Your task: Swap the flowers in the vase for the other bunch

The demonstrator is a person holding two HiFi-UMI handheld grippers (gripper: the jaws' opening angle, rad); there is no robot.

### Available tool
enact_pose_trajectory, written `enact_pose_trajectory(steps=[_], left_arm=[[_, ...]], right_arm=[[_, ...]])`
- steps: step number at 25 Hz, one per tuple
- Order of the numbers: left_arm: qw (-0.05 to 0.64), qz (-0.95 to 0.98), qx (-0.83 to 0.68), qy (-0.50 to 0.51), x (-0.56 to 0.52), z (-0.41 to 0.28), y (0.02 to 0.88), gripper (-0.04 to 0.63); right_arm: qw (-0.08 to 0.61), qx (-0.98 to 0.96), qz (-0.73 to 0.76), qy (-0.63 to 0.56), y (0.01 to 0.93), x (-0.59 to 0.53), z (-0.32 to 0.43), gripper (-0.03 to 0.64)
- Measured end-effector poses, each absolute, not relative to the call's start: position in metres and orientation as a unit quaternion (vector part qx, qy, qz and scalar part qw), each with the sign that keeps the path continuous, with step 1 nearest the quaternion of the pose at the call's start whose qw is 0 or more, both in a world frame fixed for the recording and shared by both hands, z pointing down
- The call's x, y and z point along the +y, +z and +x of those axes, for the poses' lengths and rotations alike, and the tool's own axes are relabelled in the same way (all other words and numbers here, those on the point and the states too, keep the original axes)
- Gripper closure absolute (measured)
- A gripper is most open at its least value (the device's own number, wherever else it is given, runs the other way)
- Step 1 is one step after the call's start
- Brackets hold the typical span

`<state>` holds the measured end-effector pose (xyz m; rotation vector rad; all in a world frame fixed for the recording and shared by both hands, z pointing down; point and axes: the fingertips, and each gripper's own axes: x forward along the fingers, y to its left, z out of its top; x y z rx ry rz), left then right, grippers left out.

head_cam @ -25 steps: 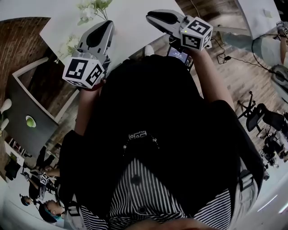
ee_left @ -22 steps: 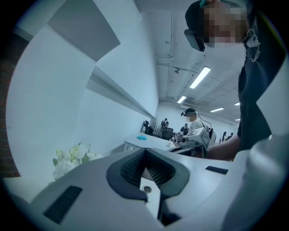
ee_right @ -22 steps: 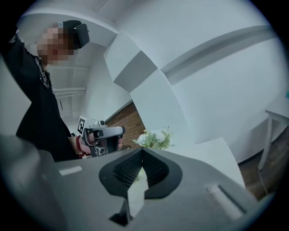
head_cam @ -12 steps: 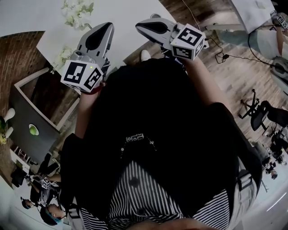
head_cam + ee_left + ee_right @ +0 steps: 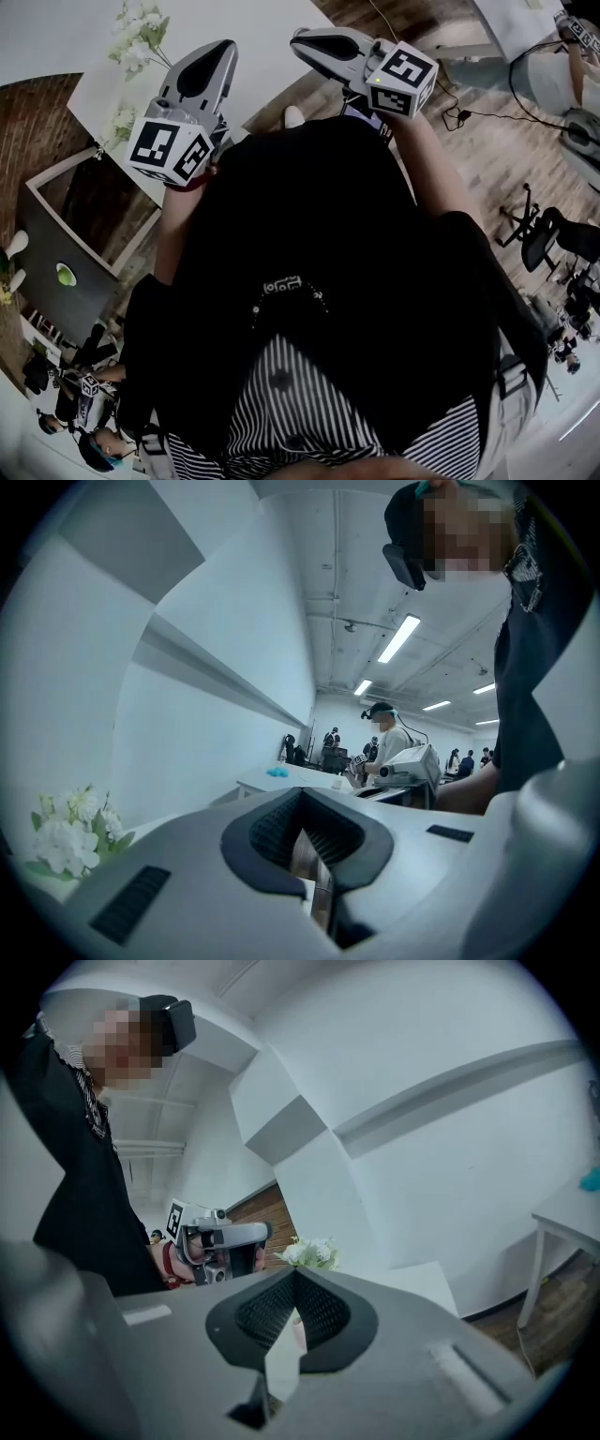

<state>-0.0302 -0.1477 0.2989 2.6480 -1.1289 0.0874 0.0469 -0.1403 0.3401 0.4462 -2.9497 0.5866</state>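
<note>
White flowers [image 5: 138, 42] sit on the table [image 5: 262, 26] while your left gripper [image 5: 228, 44] and right gripper [image 5: 296, 38] are both closed on nothing.

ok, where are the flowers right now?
Head view, upper left, on the white table: one bunch at top, second bunch nearer, both left of the left gripper.

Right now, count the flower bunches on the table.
2. One bunch is farther back on the table; the other bunch is at its left edge, beside the left gripper. More may be hidden behind it.
</note>
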Motion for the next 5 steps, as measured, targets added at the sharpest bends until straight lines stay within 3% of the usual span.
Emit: enact_pose_trajectory(steps=[5], left_arm=[[0.137, 0.912, -0.385, 0.028, -0.144, -0.008, 0.302, 0.589]], right_arm=[[0.054, -0.971, 0.142, 0.185, 0.341, -0.136, 0.064, 0.615]])
